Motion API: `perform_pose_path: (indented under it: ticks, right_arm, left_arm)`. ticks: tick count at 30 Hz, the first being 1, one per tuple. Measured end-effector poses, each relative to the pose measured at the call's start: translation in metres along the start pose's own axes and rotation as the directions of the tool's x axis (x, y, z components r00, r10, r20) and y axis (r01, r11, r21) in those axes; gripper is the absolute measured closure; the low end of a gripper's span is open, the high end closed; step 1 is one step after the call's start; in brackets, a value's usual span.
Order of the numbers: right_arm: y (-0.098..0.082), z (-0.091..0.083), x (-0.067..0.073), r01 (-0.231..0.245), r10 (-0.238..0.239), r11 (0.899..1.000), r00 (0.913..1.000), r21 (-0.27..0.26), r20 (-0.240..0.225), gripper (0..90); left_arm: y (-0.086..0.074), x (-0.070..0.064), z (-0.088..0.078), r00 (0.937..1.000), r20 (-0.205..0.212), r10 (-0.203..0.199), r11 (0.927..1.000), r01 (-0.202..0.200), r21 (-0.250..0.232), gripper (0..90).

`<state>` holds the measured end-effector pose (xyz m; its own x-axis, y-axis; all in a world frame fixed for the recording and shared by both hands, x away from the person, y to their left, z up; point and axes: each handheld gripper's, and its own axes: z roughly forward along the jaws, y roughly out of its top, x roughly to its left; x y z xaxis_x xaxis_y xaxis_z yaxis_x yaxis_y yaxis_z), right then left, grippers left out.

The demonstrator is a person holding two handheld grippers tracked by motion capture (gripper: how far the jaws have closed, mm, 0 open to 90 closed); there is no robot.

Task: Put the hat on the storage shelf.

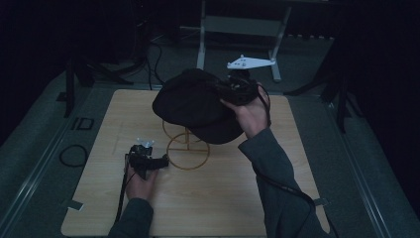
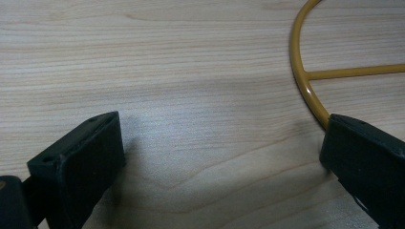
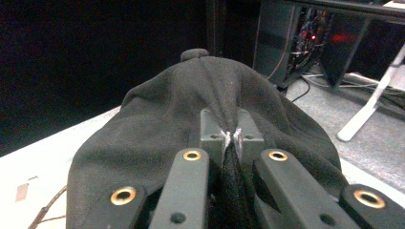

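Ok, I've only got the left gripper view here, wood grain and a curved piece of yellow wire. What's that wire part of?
Observer: It's the round base of a yellow wire stand standing on the pale wooden table.
Operator: Where's the right gripper?
Observer: Up above that stand. The right gripper is shut on a black fabric cap, pinching its cloth.
Operator: Is the cap on the stand?
Observer: It covers the stand's top; I can't tell whether it rests there.
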<state>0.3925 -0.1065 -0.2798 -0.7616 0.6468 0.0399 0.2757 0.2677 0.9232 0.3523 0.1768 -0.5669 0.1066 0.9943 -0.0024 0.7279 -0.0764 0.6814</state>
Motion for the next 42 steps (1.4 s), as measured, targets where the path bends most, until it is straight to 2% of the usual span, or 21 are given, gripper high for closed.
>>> perform_pose_path:
  ticks: [14,29,37,42]
  right_arm:
    - [-0.015,0.030,0.013,0.027,-0.024,0.998,0.9986,0.060,-0.047,85.6]
    - [-0.020,0.036,0.016,0.052,-0.045,0.995,0.9954,0.090,-0.085,84.9]
    - [-0.025,0.037,0.013,0.045,-0.034,0.994,0.9942,0.100,-0.102,84.7]
    - [-0.029,0.039,0.012,0.074,-0.053,0.988,0.9872,0.134,-0.150,79.5]
  left_arm:
    - [0.000,0.000,0.000,1.0000,0.000,0.000,1.0000,0.000,0.000,0.7]
    - [0.000,0.000,0.000,1.0000,-0.001,0.009,0.9999,-0.009,0.007,0.7]
    - [0.000,0.000,-0.001,1.0000,-0.001,0.008,0.9999,-0.008,0.007,0.7]
    - [0.000,0.000,-0.001,1.0000,0.000,0.009,0.9999,-0.009,0.010,0.7]
